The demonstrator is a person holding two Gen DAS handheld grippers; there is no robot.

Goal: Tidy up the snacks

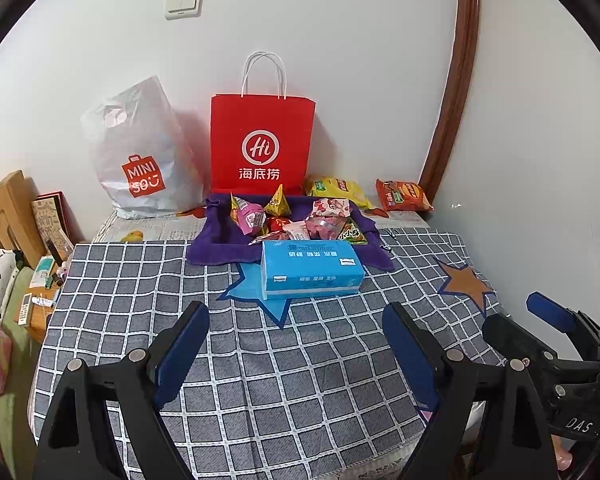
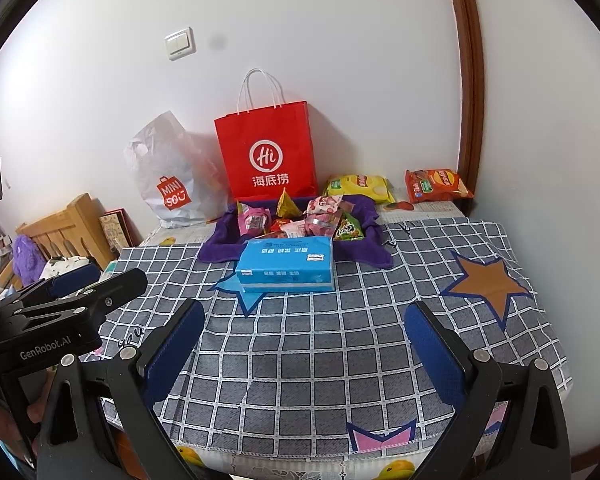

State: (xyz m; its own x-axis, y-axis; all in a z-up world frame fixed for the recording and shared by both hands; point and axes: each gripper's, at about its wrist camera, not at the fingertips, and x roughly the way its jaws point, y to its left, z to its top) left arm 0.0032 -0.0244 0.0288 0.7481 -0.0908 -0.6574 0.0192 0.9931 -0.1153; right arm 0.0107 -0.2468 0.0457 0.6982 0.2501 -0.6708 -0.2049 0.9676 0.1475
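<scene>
Both tools are held low over the near half of the surface (image 1: 260, 380), which is covered by a grey checked cloth with star patches. Left tool (image 1: 296, 352): fingers spread wide, nothing between them. Right tool (image 2: 304, 356): likewise spread wide and empty.

Location of the snacks: a heap of small packets (image 1: 296, 220) lies in a purple cloth-lined tray (image 1: 216, 236) at the far middle of the surface. A yellow chip bag (image 1: 338, 192) and an orange chip bag (image 1: 404, 196) lie outside the tray, to its right near the wall. A red paper bag (image 1: 262, 144) stands upright just behind the tray, with a white plastic shopping bag (image 1: 140, 160) to its left.

Hazards noted: a blue tissue pack (image 1: 310, 270) sits touching the tray's near edge, directly in the reach path; a tool passing low could push it into the tray or snag the loose purple cloth and spill the heap. The chip bags are air-filled and slick, so a firm squeeze may crush the contents or let them slip. The paper bag could tip if bumped
</scene>
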